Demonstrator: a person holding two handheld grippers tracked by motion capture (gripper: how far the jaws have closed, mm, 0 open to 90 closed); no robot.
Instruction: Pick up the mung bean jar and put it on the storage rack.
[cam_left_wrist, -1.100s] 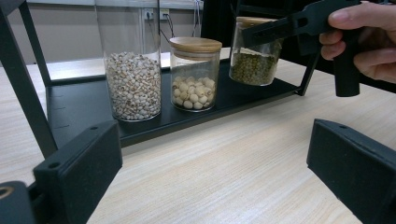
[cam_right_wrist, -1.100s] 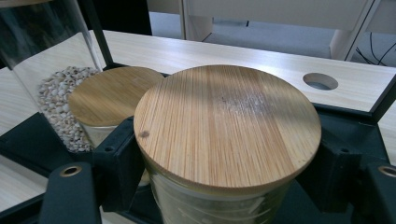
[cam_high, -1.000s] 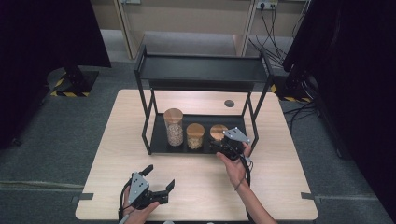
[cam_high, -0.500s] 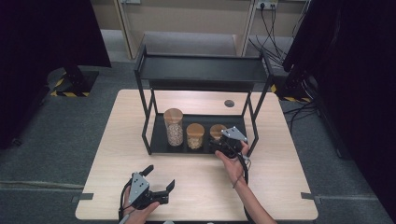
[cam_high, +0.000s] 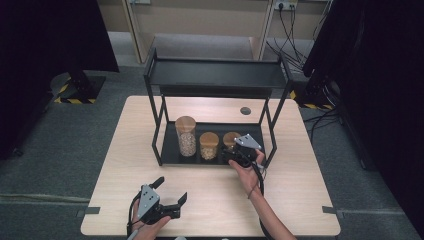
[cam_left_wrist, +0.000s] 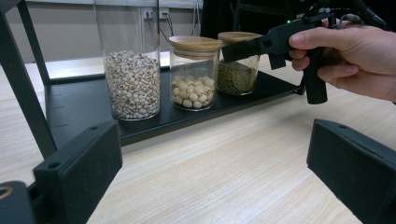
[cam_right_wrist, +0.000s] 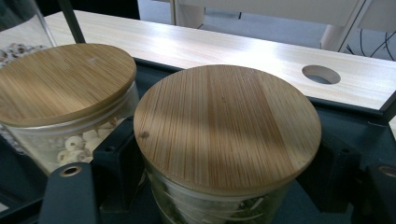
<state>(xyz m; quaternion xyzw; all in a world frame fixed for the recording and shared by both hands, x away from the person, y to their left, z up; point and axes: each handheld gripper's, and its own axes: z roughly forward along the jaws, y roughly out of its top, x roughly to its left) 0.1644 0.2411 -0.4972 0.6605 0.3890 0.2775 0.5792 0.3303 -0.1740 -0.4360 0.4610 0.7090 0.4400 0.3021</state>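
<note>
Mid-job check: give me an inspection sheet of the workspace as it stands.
Surface: wooden table, round hole behind the rack.
Job's things: three wood-lidded glass jars on the black rack's lower tray: tall jar, middle jar, green-bean jar.
Clutter: nothing seen.
Tongs: right tongs closed around the green-bean jar; left tongs open, holding nothing.
Cables: one trails along the right forearm.
Surroundings: dark curtains, wall sockets with cables.
</note>
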